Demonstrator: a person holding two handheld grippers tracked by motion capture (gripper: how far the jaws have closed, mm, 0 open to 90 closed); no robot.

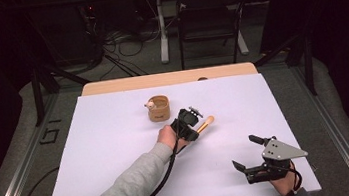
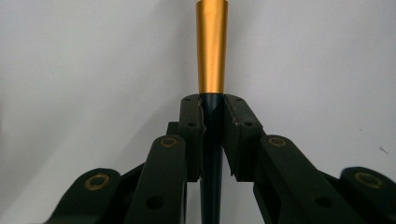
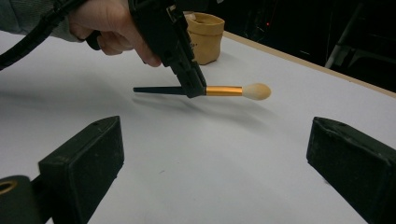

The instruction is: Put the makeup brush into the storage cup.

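A makeup brush [image 1: 206, 123] with a dark handle, gold ferrule and cream bristle tip is held level just above the white table sheet [image 1: 114, 156]. My left gripper [image 1: 196, 129] is shut on its handle right behind the ferrule. In the left gripper view the pads [image 2: 191, 135] press the dark handle and the gold ferrule [image 2: 211, 46] sticks out ahead. From the right gripper view the brush [image 3: 229, 91] hangs in the left gripper [image 3: 194, 89] above its shadow. My right gripper [image 1: 245, 152] rests open at the front right, its jaws [image 3: 217, 144] wide apart around bare sheet.
A tan fabric pouch [image 1: 159, 109] stands behind the brush with a small cream item [image 1: 149, 103] at its rim; it also appears in the right gripper view [image 3: 205, 30]. A dark chair [image 1: 210, 18] and cables lie beyond the table's far edge.
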